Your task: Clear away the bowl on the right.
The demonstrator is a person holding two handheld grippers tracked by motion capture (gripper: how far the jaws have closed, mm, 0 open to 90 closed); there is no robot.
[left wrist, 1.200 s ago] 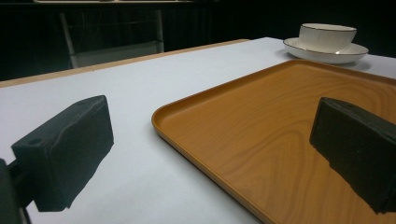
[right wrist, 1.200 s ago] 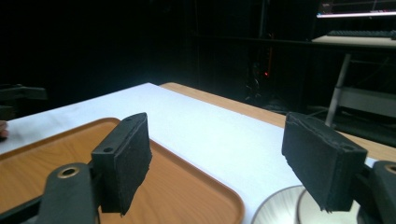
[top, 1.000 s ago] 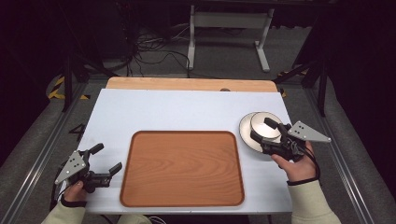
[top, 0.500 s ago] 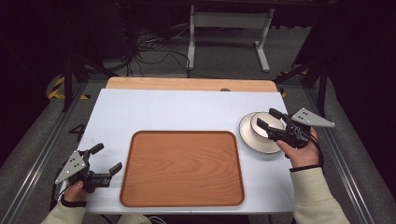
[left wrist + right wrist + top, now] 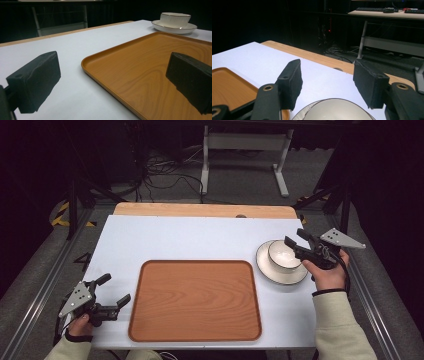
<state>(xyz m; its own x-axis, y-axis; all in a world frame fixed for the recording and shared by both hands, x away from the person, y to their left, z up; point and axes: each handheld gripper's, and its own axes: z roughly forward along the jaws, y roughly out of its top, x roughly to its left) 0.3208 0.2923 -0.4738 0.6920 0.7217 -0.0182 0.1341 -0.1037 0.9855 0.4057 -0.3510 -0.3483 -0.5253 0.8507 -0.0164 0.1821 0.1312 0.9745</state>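
Note:
A white cup (image 5: pixel 283 254) stands on a white saucer (image 5: pixel 270 270) at the table's right side, just right of the wooden tray (image 5: pixel 195 300). My right gripper (image 5: pixel 294 236) hovers over the cup's far right edge. It is open, and its jaws have just been closing with nothing between them. In the right gripper view the cup's rim (image 5: pixel 334 103) lies below the right gripper (image 5: pixel 329 82). My left gripper (image 5: pixel 115 289) rests open at the tray's near left corner. Seen from the left gripper (image 5: pixel 112 82), the tray (image 5: pixel 150 60) lies ahead, with the cup (image 5: pixel 175 18) and saucer (image 5: pixel 183 29) beyond.
The white table top (image 5: pixel 190 237) has a wooden strip (image 5: pixel 200 210) along its far edge. Metal rails run down both sides of the table. A desk frame (image 5: pixel 245 150) and cables lie on the dark floor beyond.
My right gripper has lifted and drifted toward the far right, off the middle of the cup, while its jaws narrowed. Cup, saucer and left gripper have stayed put.

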